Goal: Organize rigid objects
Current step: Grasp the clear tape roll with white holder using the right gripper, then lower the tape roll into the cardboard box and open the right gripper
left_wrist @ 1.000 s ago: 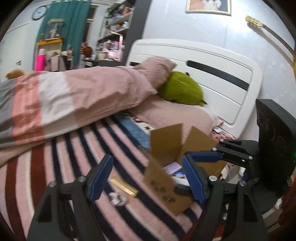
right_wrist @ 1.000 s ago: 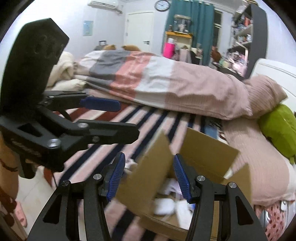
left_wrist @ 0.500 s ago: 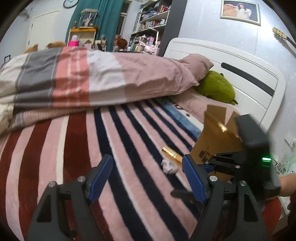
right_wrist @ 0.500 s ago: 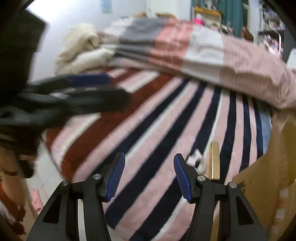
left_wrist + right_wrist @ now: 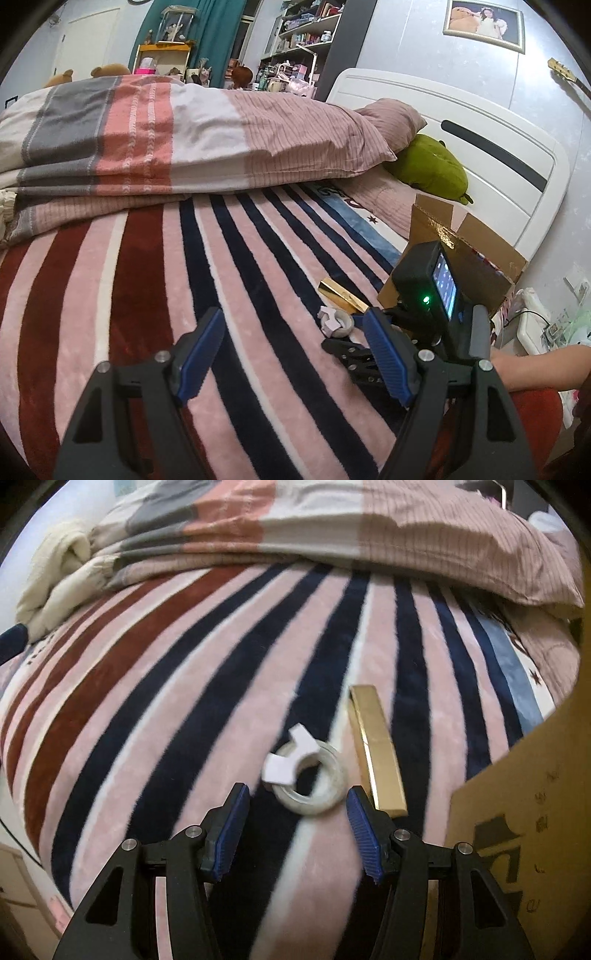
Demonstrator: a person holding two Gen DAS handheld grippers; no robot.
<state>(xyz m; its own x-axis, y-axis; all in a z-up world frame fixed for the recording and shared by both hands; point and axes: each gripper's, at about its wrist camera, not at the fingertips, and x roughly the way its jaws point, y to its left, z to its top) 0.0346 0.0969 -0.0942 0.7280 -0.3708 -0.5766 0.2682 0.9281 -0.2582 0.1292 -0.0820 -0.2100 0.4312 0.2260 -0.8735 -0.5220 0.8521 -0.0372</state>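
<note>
Tape roll (image 5: 308, 781) just ahead of right gripper (image 5: 295, 830), jaws spread, empty. Gold bar (image 5: 376, 753) beside; box (image 5: 524, 812) at right. Left gripper (image 5: 291, 354) spread, empty above blanket (image 5: 147, 295).

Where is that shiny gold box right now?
The gold box lies on the striped blanket, just right of the tape ring and left of the cardboard box, ahead of the open right gripper.
</note>
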